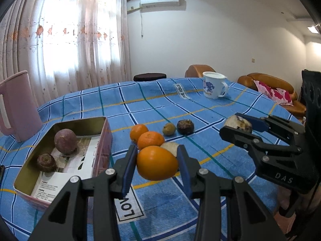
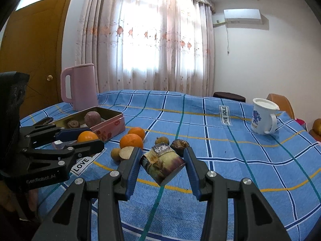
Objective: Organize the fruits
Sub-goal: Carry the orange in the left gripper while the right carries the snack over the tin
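Observation:
My left gripper [image 1: 157, 160] is shut on an orange [image 1: 156, 163], held above the blue checked cloth; the same orange [image 2: 87, 136] shows in the right wrist view. My right gripper [image 2: 162, 164] is shut on a short piece of sugarcane [image 2: 163, 163], also visible from the left [image 1: 238, 124]. On the cloth lie two more oranges [image 1: 150, 140], a pale cut piece [image 1: 169, 147], a small brownish fruit [image 1: 169, 129] and a dark round fruit [image 1: 185, 127]. The pink tin [image 1: 102, 140] at left holds a purple round fruit [image 1: 65, 141] and a dark one [image 1: 46, 162].
A pink kettle [image 2: 80, 86] stands behind the tin. A white mug [image 2: 262, 116] with blue print sits at the far right of the table. Brown sofas [image 1: 270, 84] lie beyond the table edge. Curtains hang behind.

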